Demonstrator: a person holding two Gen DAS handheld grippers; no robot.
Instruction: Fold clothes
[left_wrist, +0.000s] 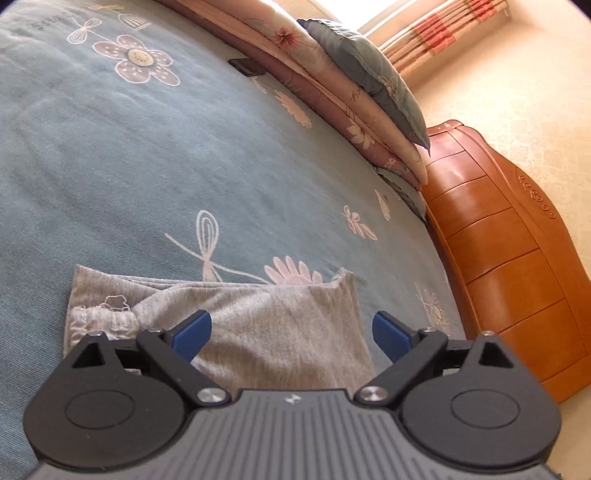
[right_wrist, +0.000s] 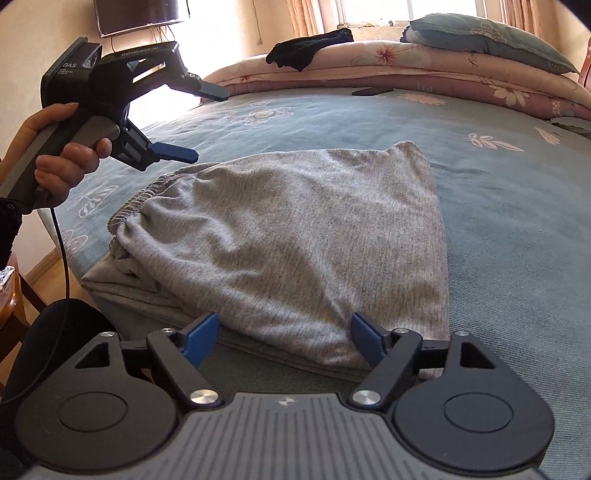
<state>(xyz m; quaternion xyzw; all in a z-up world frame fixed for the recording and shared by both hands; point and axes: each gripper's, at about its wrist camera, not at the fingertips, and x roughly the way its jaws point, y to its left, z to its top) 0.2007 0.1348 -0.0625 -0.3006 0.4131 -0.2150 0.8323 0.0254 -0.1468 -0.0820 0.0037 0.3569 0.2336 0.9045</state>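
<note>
A grey knit garment (right_wrist: 295, 229) with an elastic waistband (right_wrist: 136, 201) lies folded on the blue flowered bed sheet (right_wrist: 498, 206), near the bed's front edge. My right gripper (right_wrist: 283, 328) is open, its blue fingertips on either side of the garment's near edge without pressing on it. My left gripper (right_wrist: 197, 122), held in a hand (right_wrist: 59, 166), hovers above the waistband side with its jaws wide apart and nothing in them. In the left wrist view the left gripper (left_wrist: 291, 328) is open over the garment (left_wrist: 273, 306), and no cloth is caught between its fingers.
A folded pink quilt (right_wrist: 424, 66) and a blue pillow (right_wrist: 487, 37) lie along the far side of the bed, with a black garment (right_wrist: 306, 48) on the quilt. A dark flat object (right_wrist: 371, 91) rests on the sheet. A wooden headboard (left_wrist: 509, 266) bounds one end.
</note>
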